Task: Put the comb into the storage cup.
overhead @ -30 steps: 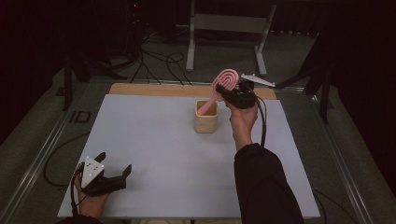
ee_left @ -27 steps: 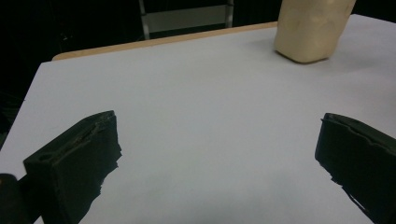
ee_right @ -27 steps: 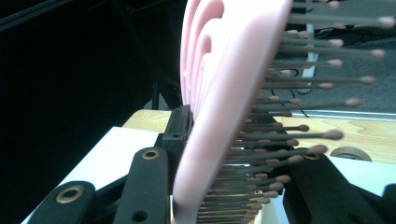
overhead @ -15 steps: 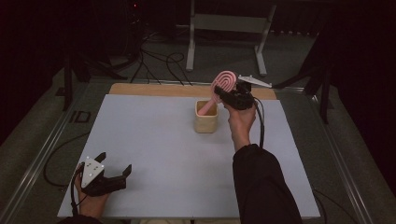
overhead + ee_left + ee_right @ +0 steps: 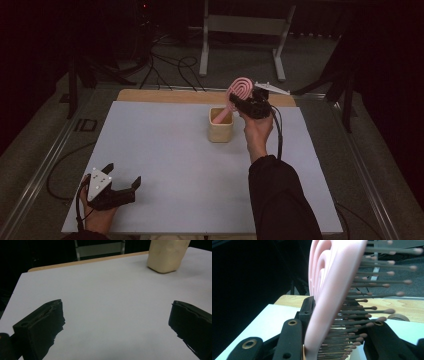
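Observation:
A pink hairbrush leans out of a cream cup at the back middle of the white tabletop, its handle down inside the cup. My right gripper is shut on the brush's head. In the right gripper view the black jaws stand on either side of the hairbrush, one against its back and one in its bristles. My left gripper rests open near the front left corner, nothing between its jaws. The left gripper view looks across bare table to the cup, far beyond the left gripper.
The white tabletop has a wooden strip along its far edge. A metal stand and cables lie on the floor beyond. The right forearm in a dark sleeve crosses the front right of the table.

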### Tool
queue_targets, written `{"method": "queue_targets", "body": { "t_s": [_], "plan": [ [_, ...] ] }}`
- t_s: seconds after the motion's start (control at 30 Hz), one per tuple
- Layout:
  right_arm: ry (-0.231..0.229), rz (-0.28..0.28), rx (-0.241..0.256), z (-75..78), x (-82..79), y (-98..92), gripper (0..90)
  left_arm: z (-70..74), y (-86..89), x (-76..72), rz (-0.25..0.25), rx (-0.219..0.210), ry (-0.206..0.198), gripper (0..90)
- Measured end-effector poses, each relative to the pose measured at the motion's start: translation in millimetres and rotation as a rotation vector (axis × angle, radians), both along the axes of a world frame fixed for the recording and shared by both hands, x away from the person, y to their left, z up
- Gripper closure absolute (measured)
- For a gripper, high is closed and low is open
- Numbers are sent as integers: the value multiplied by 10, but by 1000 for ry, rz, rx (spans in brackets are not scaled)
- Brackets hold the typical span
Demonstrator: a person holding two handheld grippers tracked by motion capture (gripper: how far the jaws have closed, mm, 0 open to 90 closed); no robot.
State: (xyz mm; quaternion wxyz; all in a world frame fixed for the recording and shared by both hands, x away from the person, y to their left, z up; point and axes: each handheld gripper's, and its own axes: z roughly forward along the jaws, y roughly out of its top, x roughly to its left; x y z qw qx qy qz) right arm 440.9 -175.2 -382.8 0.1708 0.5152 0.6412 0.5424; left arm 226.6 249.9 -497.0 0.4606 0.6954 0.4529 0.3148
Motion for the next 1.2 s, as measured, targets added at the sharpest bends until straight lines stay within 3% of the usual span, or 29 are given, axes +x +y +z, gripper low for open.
{"method": "queue_targets", "body": {
  "t_s": [1.2],
  "plan": [
    [25, -1, -43, -172, 19, 75, 633, -2, -5, 0, -4, 2, 1, 6]
  ]
}}
